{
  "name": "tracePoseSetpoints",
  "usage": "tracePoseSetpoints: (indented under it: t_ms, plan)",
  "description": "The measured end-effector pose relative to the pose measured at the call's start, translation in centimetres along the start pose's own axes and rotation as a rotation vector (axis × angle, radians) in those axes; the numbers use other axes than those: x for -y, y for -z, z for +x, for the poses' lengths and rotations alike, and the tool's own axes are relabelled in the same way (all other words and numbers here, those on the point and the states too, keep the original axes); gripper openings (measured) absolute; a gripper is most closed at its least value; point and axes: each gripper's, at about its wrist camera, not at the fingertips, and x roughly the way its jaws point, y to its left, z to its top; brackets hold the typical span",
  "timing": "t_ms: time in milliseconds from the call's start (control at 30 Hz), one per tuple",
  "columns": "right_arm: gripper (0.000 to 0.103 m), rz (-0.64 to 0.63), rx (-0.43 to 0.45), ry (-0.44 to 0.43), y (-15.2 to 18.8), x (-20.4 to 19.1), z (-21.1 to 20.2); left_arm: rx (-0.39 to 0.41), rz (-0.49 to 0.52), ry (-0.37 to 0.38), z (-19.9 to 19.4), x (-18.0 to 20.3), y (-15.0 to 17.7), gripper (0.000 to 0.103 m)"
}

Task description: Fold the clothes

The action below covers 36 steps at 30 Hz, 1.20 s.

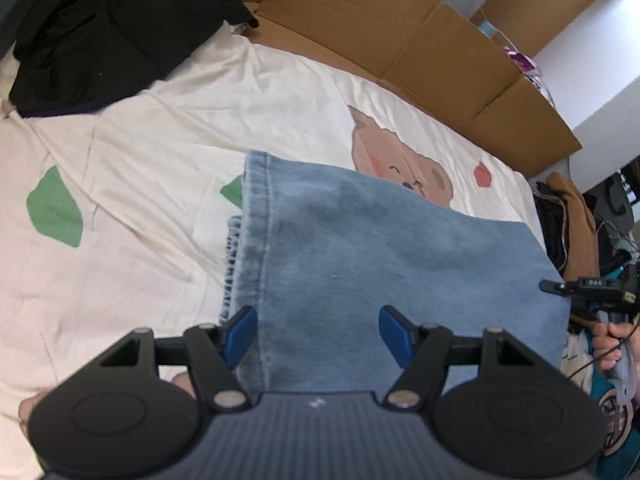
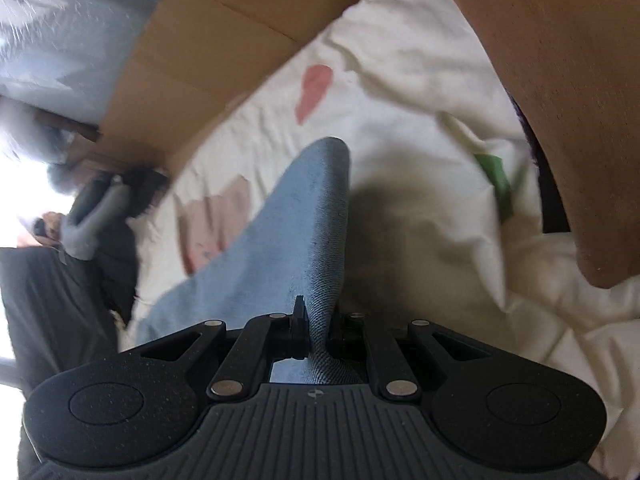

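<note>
Light blue jeans (image 1: pixel 360 248) lie folded on a cream bed sheet (image 1: pixel 140 128) printed with a bear and green leaves. My left gripper (image 1: pixel 318 316) hovers over their near part, open, its blue pads (image 1: pixel 242 334) wide apart and pressing on nothing. In the right wrist view my right gripper (image 2: pixel 320 320) is shut on a fold of the jeans (image 2: pixel 304 208), which rises in a ridge away from the jaws. At the right edge of the left wrist view, a hand (image 1: pixel 612 340) holds that gripper beside the jeans' right edge.
A pile of black clothes (image 1: pixel 100 32) lies at the far left of the bed. Flattened cardboard (image 1: pixel 400 40) runs along the far side. A brown garment (image 1: pixel 572 208) and dark clothes sit at the right end. Dark fabric (image 2: pixel 60 300) fills the left of the right wrist view.
</note>
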Motion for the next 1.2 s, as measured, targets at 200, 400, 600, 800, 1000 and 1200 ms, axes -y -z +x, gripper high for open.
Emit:
tracePoseSetpoints:
  t_ms: [200, 400, 600, 800, 1000, 1200]
  plan:
    - [0.017, 0.014, -0.034, -0.032, 0.3, 1.4, 0.5, 0.004, 0.019, -0.018, -0.3, 0.4, -0.6, 0.070]
    - [0.029, -0.014, -0.068, -0.078, 1.3, 2.8, 0.2, 0.005, 0.038, -0.027, -0.8, 1.4, -1.4, 0.070]
    - [0.043, 0.009, -0.120, -0.094, 3.3, 5.3, 0.1, -0.041, 0.110, -0.044, -1.4, 3.1, -2.1, 0.070]
    - [0.044, 0.017, -0.180, -0.157, 5.7, 6.6, -0.9, -0.108, 0.213, -0.044, -1.4, 6.1, -3.9, 0.070]
    - [0.040, 0.060, -0.160, -0.215, 7.5, 8.2, -3.4, -0.108, 0.261, -0.036, -1.3, 9.2, -5.7, 0.070]
    - [0.039, 0.187, -0.096, -0.307, 10.2, 10.6, -5.0, -0.168, 0.251, -0.029, 1.9, 10.6, -6.3, 0.071]
